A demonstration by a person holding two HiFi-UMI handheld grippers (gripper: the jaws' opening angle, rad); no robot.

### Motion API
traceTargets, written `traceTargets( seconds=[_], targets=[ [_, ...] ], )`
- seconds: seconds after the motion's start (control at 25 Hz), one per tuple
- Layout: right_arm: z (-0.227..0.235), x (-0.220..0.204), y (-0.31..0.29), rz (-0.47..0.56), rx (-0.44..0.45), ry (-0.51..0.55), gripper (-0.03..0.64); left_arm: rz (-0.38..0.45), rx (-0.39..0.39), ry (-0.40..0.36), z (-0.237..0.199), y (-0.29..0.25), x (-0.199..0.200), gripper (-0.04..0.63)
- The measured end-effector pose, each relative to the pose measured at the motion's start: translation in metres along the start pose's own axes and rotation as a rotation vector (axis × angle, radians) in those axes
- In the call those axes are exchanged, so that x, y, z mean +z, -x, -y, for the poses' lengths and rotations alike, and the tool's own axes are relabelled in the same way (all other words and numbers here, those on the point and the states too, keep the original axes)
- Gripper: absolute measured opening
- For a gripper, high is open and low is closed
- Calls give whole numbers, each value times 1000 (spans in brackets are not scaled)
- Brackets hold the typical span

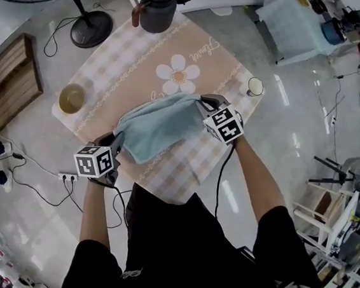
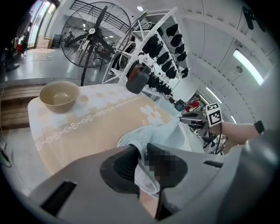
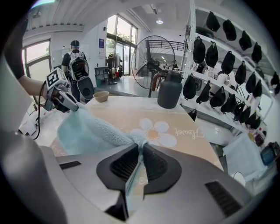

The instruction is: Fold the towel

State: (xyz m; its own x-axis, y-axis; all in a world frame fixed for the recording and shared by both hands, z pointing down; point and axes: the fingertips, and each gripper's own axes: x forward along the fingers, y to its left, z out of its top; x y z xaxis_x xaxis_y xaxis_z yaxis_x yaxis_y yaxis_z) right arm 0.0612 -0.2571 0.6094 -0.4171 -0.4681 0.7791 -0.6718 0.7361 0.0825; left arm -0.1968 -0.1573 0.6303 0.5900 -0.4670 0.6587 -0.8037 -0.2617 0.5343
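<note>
A light blue towel [image 1: 159, 125] hangs stretched between my two grippers above the checked tablecloth [image 1: 195, 59]. My left gripper [image 1: 117, 141] is shut on the towel's near-left corner [image 2: 142, 151]. My right gripper [image 1: 204, 104] is shut on the far-right corner [image 3: 140, 146]. In the right gripper view the towel [image 3: 89, 131] runs leftward to the left gripper [image 3: 74, 106]. In the left gripper view the towel runs to the right gripper [image 2: 186, 117]. The middle of the towel sags toward the table.
A tan bowl [image 1: 73, 98] sits at the table's left edge and a dark kettle [image 1: 157, 8] at the far end. A small white cup [image 1: 255, 87] stands at the right corner. A floor fan [image 1: 85, 15], a power strip [image 1: 68, 176] and shelving surround the table.
</note>
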Motion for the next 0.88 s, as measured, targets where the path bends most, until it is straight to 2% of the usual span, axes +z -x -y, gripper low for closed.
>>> traceTargets(
  seconds=[0.16,0.24,0.28,0.36,0.52,0.88],
  targets=[
    [-1,1,-5,23,-32,-39,45,-35,8,-30,-10,-5,1,66],
    [-1,1,-4,40,-48,-66,143,-30,33,-45,-18,-3,5,185],
    [-1,1,-1,49,-52,-89,175,-23,39,-56,-20,-1,7,216],
    [-5,-1,7,72,-56,-139,204,-17,32,-86,-17,3,10,229],
    [-22,-10,31,109,-62,-204,207,-30,12,-158,-1,6,9,235],
    [-78,-57,101,162,-82,-241,207,-15,4,-262,61,28,-13,235]
  ],
)
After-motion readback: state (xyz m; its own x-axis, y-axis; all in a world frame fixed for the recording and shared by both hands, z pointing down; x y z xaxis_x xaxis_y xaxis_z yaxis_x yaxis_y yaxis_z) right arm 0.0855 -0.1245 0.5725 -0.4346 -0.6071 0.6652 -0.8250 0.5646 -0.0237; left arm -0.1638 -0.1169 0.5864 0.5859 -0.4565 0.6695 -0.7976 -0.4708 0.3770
